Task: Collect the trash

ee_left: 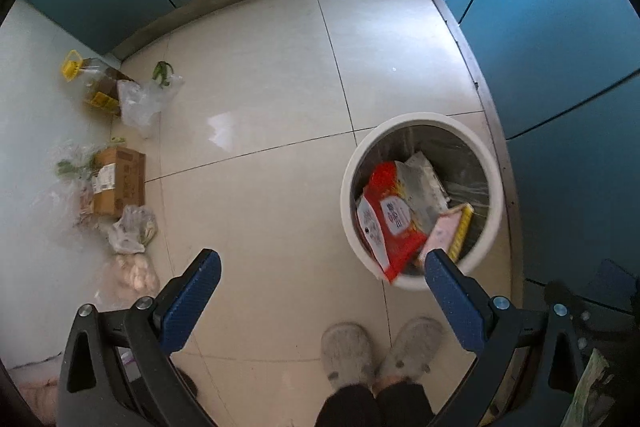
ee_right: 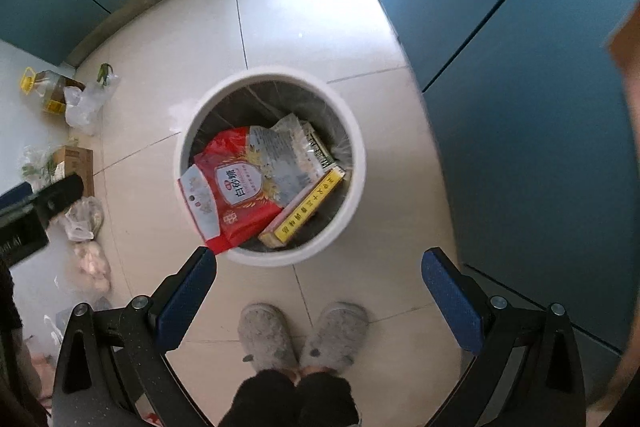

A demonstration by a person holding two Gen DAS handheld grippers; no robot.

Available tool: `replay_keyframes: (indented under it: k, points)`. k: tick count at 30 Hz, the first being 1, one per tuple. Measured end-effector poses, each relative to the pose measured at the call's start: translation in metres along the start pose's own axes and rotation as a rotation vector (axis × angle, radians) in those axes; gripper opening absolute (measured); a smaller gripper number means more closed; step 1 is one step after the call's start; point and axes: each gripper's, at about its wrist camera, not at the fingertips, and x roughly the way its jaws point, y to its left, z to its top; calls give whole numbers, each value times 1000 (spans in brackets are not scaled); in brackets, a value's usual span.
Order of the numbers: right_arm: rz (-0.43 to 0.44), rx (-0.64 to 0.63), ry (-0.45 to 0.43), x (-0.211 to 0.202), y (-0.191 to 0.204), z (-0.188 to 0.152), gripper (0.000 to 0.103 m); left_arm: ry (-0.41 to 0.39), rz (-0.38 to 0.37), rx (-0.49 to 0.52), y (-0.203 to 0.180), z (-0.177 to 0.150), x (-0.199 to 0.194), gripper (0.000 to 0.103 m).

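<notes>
A white round trash bin (ee_right: 352, 195) (ee_left: 348, 187) stands on the tiled floor beside the blue cabinets. A red and white sugar bag (ee_right: 232, 195) (ee_left: 390, 223) lies inside, hanging over the near rim. A yellow box (ee_right: 308, 207) (ee_left: 460, 231) and a clear wrapper (ee_right: 296, 147) lie beside the bag. My right gripper (ee_right: 320, 263) hangs open above the bin's near rim, nothing between its fingers. My left gripper (ee_left: 324, 263) is open and empty over the floor, left of the bin, its right finger (ee_left: 452, 291) over the rim.
Along the left wall lie an oil bottle with a yellow cap (ee_left: 94, 83), clear plastic bags (ee_left: 140, 99), a cardboard box (ee_left: 118, 183) and bagged food (ee_left: 132, 227). A person's grey slippers (ee_right: 304, 339) stand just below the bin. Blue cabinet doors (ee_right: 520, 107) line the right.
</notes>
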Motion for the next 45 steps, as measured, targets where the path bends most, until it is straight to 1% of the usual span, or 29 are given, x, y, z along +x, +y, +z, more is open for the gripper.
replay_keyframes:
  k: [3, 7, 14, 18, 19, 22, 23, 27, 30, 32, 36, 42, 45]
  points:
    - [-7, -4, -30, -43, -6, -5, 103, -10, -8, -5, -1, -10, -36, 103]
    - [-10, -24, -75, -108, -12, -14, 103, -44, -5, -2, 1, -22, -100, 103]
    - [0, -46, -162, -242, -20, -33, 103, -133, -26, -20, 7, -38, -226, 103]
    - [23, -38, -202, -320, -25, -48, 103, -184, -49, -22, 8, -52, -292, 103]
    - [27, -38, -215, -344, -26, -53, 103, -195, -62, -24, 10, -55, -308, 103]
    - [39, -40, -250, -395, -26, -67, 103, -224, -99, -22, 10, -68, -353, 103]
    - [46, -40, -262, -417, -26, -73, 103, -231, -116, -22, 11, -72, -364, 103]
    - [73, -44, -307, -486, -25, -99, 103, -265, -195, -14, 15, -91, -413, 103]
    - [89, -48, -341, -529, -23, -122, 103, -301, -246, 1, 21, -106, -447, 103]
    - [114, -38, -357, -555, -25, -139, 103, -317, -289, 9, 27, -116, -467, 103]
    - [165, -7, -381, -599, -29, -175, 103, -346, -344, 22, 31, -138, -504, 103]
    - [244, -11, -398, -648, -28, -219, 103, -371, -422, 6, 37, -164, -545, 103]
    - [296, -33, -399, -667, -28, -235, 103, -401, -440, -10, 38, -177, -564, 103]
